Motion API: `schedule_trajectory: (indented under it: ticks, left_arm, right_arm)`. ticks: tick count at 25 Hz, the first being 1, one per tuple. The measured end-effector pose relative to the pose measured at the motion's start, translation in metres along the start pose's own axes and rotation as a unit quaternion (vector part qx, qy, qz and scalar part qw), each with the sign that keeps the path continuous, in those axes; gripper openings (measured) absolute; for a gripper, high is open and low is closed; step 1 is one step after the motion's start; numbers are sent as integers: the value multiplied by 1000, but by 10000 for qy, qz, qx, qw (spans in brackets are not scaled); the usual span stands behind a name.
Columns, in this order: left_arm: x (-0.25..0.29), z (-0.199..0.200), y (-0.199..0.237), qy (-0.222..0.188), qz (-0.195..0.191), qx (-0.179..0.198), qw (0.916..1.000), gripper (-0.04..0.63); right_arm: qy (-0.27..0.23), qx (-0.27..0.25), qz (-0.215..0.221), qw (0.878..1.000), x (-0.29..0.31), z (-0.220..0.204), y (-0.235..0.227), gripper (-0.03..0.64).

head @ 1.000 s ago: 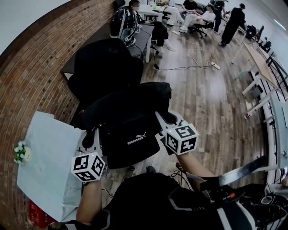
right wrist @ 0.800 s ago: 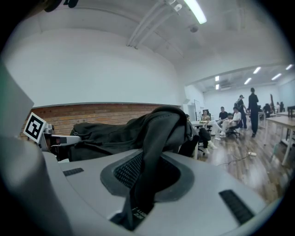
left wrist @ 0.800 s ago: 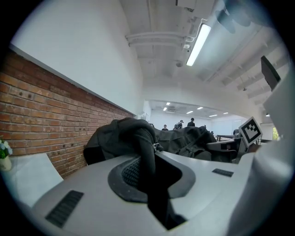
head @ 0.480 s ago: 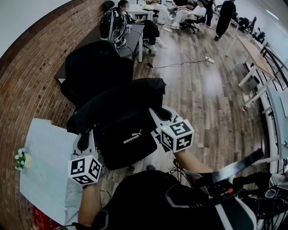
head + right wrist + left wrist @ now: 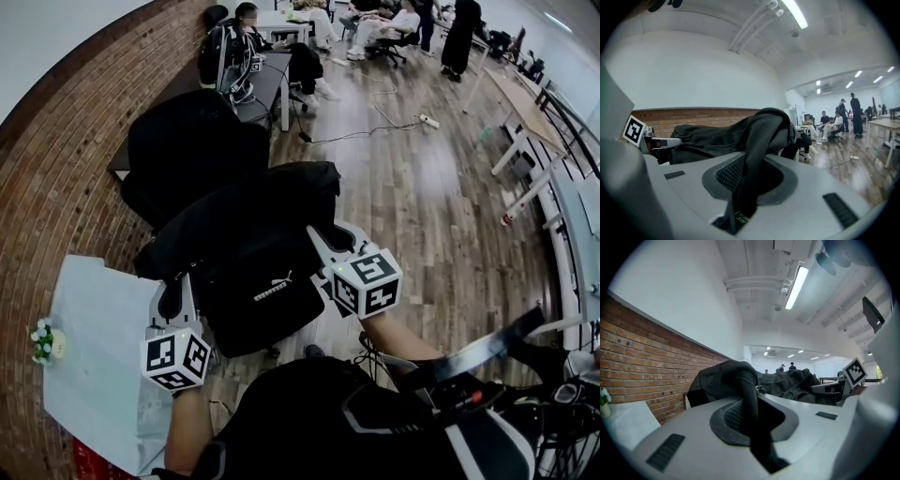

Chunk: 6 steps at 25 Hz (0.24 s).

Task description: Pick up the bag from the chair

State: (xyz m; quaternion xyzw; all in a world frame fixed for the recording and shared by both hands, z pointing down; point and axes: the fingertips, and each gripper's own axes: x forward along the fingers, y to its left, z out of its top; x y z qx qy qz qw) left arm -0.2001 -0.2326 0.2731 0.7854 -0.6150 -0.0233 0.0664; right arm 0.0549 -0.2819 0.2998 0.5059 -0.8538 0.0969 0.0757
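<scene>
**Bag.** The black bag [image 5: 251, 253] lies directly in front of the backrest of the black chair [image 5: 187, 150], on the person's side of it, and covers the seat. The seat is hidden, so it cannot be told whether the bag's underside touches it. A white logo shows on the bag's face turned away from the chair's backrest.

**Left hand-held gripper** [image 5: 178, 283]. It is at the near left corner of the chair. It is clenched on a black strap [image 5: 749, 394], which rises from between the jaws and loops back to the bag.

**Right hand-held gripper** [image 5: 323, 242]. It is at the right side of the chair. It is clenched on a second strap [image 5: 757, 140], which is pinched between the jaws and arches up toward the bag.

**Surroundings.** A brick wall [image 5: 56, 178] runs along the left of the chair. A white counter [image 5: 94, 347] stands at the near left of the chair, with a small bunch of white flowers [image 5: 42, 339] at its outer edge. Wooden floor [image 5: 422, 197] extends to the right of the chair. People sit well beyond the chair, at the far end of the room.
</scene>
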Motion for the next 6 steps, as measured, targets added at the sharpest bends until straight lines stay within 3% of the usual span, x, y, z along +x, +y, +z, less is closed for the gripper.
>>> schedule_trajectory:
  ticks: [6]
  left_arm:
    - [-3,3,-5,-66,-35,18,10000,40]
  right_arm:
    - [-50,-39,6,10000,-6,2,-1,81]
